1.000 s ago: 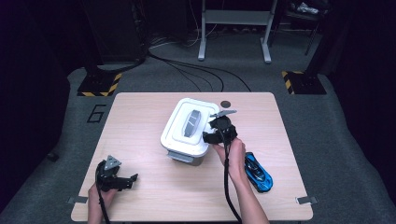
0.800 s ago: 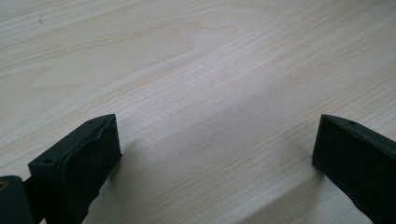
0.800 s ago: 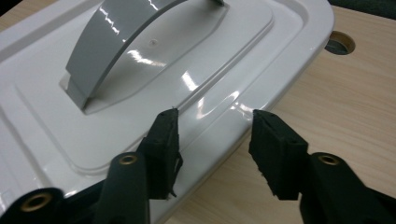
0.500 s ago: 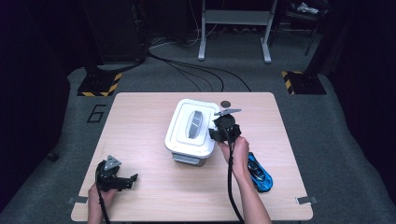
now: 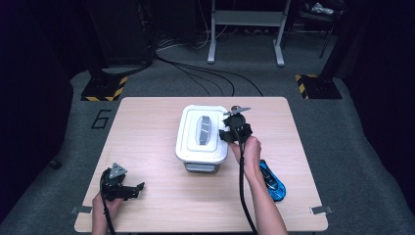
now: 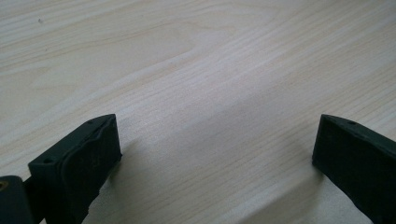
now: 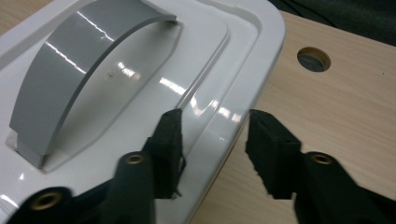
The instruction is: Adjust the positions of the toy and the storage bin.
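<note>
- The right gripper (image 7: 212, 154) straddled the right-hand rim of the white lid (image 7: 140, 93): one pad lay on top of the lid just inside the rim, the other hung outside it over the table (image 7: 336, 107). The jaws had just been easing apart again after a squeeze, with the rim between them and the outer pad apart from it, so nothing was truly pinched.
- To do this step well, I judged the pads should seat lower, under the lip, close squarely on the rim, then lift straight up.
- The lid sat on the white box (image 5: 201, 134) near the table's middle, its grey handle (image 7: 70, 70) left of the pads.
- A blue toy car (image 5: 272, 180) lay near the right forearm, apart from the box.
- The left gripper (image 5: 122, 188) rested at the near left, jaws spread wide over bare wood.
</note>
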Tool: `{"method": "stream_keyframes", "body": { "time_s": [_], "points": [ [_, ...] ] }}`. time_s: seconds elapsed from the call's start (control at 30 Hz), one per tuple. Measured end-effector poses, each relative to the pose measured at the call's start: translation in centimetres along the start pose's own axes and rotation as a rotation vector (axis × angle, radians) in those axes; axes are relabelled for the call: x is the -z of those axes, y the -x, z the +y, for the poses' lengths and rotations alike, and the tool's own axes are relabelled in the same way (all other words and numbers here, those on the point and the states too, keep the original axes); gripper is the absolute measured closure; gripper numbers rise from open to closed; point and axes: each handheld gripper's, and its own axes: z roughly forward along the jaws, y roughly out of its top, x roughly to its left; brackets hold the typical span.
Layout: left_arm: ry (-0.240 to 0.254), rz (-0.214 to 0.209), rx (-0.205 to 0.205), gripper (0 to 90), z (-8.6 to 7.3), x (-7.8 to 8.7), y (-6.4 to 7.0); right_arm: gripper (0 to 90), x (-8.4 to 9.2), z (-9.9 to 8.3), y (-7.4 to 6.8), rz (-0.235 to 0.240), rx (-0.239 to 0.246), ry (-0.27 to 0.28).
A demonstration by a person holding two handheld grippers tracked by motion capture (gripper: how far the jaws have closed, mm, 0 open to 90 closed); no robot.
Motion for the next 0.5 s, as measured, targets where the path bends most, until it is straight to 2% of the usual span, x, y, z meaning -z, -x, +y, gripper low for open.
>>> {"method": "stream_keyframes", "body": {
  "time_s": [0.07,0.1,0.2,0.23,0.3,0.33,0.4,0.5],
  "points": [
    [-0.001,-0.001,0.0,1.0,0.0,0.0,0.0,44.0,0.2,0.0,-0.3,0.01,-0.003,0.009],
    [-0.001,-0.001,-0.003,1.0,0.0,0.0,0.0,36.8,0.4,0.0,-0.7,0.002,-0.009,0.012],
    [0.0,0.0,0.001,1.0,0.0,0.0,0.0,32.7,0.7,0.1,-1.2,0.014,-0.009,0.026],
    [0.0,0.0,0.0,1.0,0.0,0.0,0.0,25.0,1.0,0.4,-2.0,0.027,-0.013,0.032],
    [-0.001,-0.001,-0.003,1.0,0.0,0.0,0.0,17.2,1.1,0.7,-2.7,0.039,-0.017,0.044],
    [0.0,0.0,0.001,1.0,0.0,0.0,0.0,17.2,1.1,0.7,-2.7,0.039,-0.017,0.044],
    [0.001,0.0,0.001,1.0,0.0,0.0,0.0,13.3,1.1,1.2,-3.7,0.06,-0.006,0.052],
    [0.0,-0.001,0.0,1.0,0.0,0.0,0.0,14.5,0.9,1.6,-4.4,0.066,0.018,0.052]
  ]
}}
